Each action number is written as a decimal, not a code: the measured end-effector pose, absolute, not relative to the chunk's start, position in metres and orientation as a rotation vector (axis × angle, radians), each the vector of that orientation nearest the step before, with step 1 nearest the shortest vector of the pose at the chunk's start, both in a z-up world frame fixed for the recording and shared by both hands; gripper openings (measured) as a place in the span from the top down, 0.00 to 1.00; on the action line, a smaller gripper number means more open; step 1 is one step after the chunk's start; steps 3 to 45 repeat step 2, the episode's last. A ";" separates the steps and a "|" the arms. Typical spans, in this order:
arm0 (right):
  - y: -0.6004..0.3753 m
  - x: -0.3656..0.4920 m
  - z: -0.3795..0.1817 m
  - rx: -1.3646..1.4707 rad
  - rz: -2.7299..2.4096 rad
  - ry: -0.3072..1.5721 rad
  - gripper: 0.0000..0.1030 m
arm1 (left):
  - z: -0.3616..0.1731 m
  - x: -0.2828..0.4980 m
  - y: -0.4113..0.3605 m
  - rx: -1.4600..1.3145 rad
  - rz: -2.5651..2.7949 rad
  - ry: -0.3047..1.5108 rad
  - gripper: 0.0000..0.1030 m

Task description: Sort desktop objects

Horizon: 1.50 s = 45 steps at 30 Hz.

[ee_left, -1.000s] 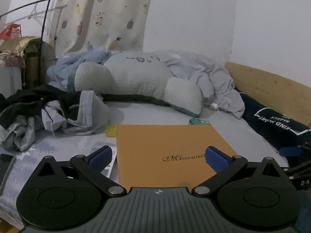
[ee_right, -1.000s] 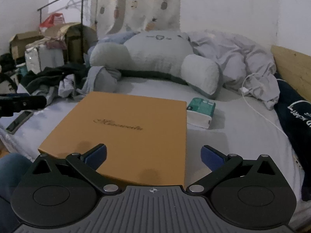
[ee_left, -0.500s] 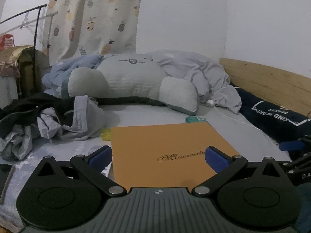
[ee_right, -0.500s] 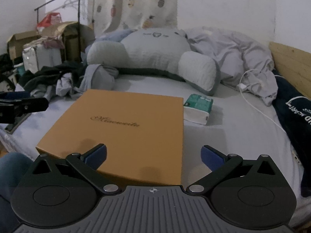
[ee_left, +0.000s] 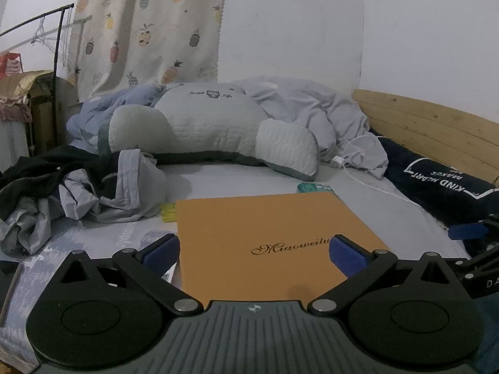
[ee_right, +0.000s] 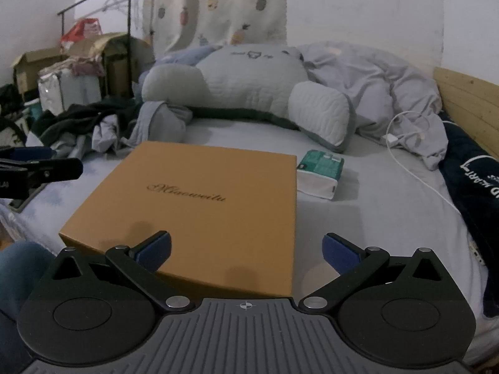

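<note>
Orange box (ee_right: 199, 215) lies flat on the bed sheet (ee_right: 374, 218), gold script on its lid reads "Miaoweilu". I hold my left gripper (ee_left: 254, 251) and right gripper (ee_right: 246, 247) over its near edge, both with jaws spread wide, gripping nothing. Green-white tissue pack (ee_right: 319, 173) sits just beside the box's far right corner. Dark pillow (ee_left: 436, 184) reads "KIND HEART".

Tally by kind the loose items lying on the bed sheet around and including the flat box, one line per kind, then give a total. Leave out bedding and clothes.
Orange flat box: 1
Green-and-white tissue pack: 1
Small yellow-green item, partly hidden behind the box: 1
White charging cable: 1
Total: 4
</note>
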State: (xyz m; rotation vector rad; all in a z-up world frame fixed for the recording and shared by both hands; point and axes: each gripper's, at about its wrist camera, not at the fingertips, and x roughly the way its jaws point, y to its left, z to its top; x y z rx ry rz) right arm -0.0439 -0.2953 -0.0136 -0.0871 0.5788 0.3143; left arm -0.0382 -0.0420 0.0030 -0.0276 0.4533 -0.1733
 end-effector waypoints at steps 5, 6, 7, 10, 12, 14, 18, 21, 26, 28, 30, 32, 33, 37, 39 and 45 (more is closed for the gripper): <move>-0.295 -0.044 -0.014 -0.088 0.315 0.579 0.00 | 0.003 -0.038 -0.042 -0.025 -0.175 0.456 0.00; -0.295 -0.044 -0.014 -0.088 0.315 0.579 0.00 | 0.003 -0.038 -0.042 -0.025 -0.175 0.456 0.00; -0.295 -0.044 -0.014 -0.088 0.315 0.579 0.00 | 0.003 -0.038 -0.042 -0.025 -0.175 0.456 0.00; -0.295 -0.044 -0.014 -0.088 0.315 0.579 0.00 | 0.003 -0.038 -0.042 -0.025 -0.175 0.456 0.00; -0.295 -0.044 -0.014 -0.088 0.315 0.579 0.00 | 0.003 -0.038 -0.042 -0.025 -0.175 0.456 0.00; -0.295 -0.044 -0.014 -0.088 0.315 0.579 0.00 | 0.003 -0.038 -0.042 -0.025 -0.175 0.456 0.00; -0.295 -0.044 -0.014 -0.088 0.315 0.579 0.00 | 0.003 -0.038 -0.042 -0.025 -0.175 0.456 0.00; -0.295 -0.044 -0.014 -0.088 0.315 0.579 0.00 | 0.003 -0.038 -0.042 -0.025 -0.175 0.456 0.00; -0.295 -0.044 -0.014 -0.088 0.315 0.579 0.00 | 0.003 -0.038 -0.042 -0.025 -0.175 0.456 0.00; -0.295 -0.044 -0.014 -0.088 0.315 0.579 0.00 | 0.003 -0.038 -0.042 -0.025 -0.175 0.456 0.00; -0.295 -0.044 -0.014 -0.088 0.315 0.579 0.00 | 0.003 -0.038 -0.042 -0.025 -0.175 0.456 0.00; -0.295 -0.044 -0.014 -0.088 0.315 0.579 0.00 | 0.003 -0.038 -0.042 -0.025 -0.175 0.456 0.00; -0.295 -0.044 -0.014 -0.088 0.315 0.579 0.00 | 0.003 -0.038 -0.042 -0.025 -0.175 0.456 0.00; -0.295 -0.044 -0.014 -0.088 0.315 0.579 0.00 | 0.003 -0.038 -0.042 -0.025 -0.175 0.456 0.00; -0.295 -0.044 -0.014 -0.088 0.315 0.579 0.00 | 0.003 -0.038 -0.042 -0.025 -0.175 0.456 0.00; -0.295 -0.044 -0.014 -0.088 0.315 0.579 0.00 | 0.003 -0.038 -0.042 -0.025 -0.175 0.456 0.00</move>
